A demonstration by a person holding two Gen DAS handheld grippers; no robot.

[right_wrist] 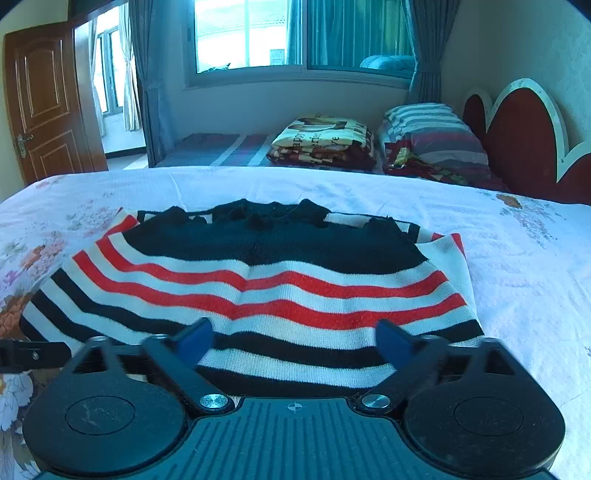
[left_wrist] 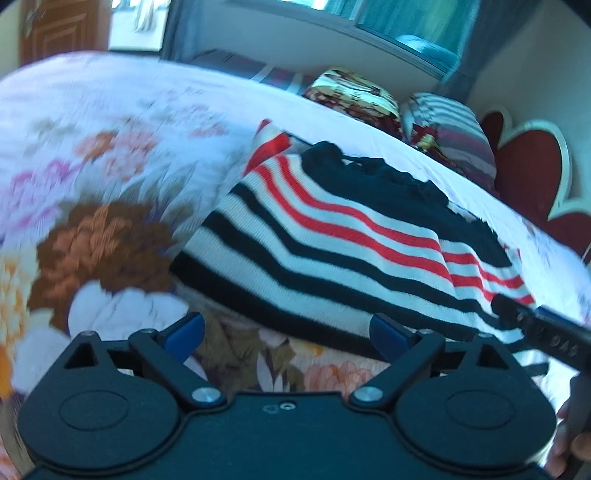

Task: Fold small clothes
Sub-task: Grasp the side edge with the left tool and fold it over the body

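Observation:
A small knit sweater [right_wrist: 258, 291] with black, white and red stripes and a black top part lies flat on the bed; it also shows in the left wrist view [left_wrist: 332, 236]. My right gripper [right_wrist: 293, 341] is open, its blue fingertips [right_wrist: 195, 339] spread over the sweater's near hem. My left gripper [left_wrist: 288, 332] is open and empty, just short of the sweater's near edge, over the floral sheet. The right gripper's black finger [left_wrist: 535, 325] shows at the right of the left wrist view, at the sweater's corner.
The bed has a white floral sheet [right_wrist: 517, 258]. Beyond it lie a folded patterned blanket [right_wrist: 325, 142], a striped pillow [right_wrist: 436, 136] and a red heart-shaped headboard [right_wrist: 524, 136]. A window [right_wrist: 295, 33] and a wooden door [right_wrist: 44, 99] are at the back.

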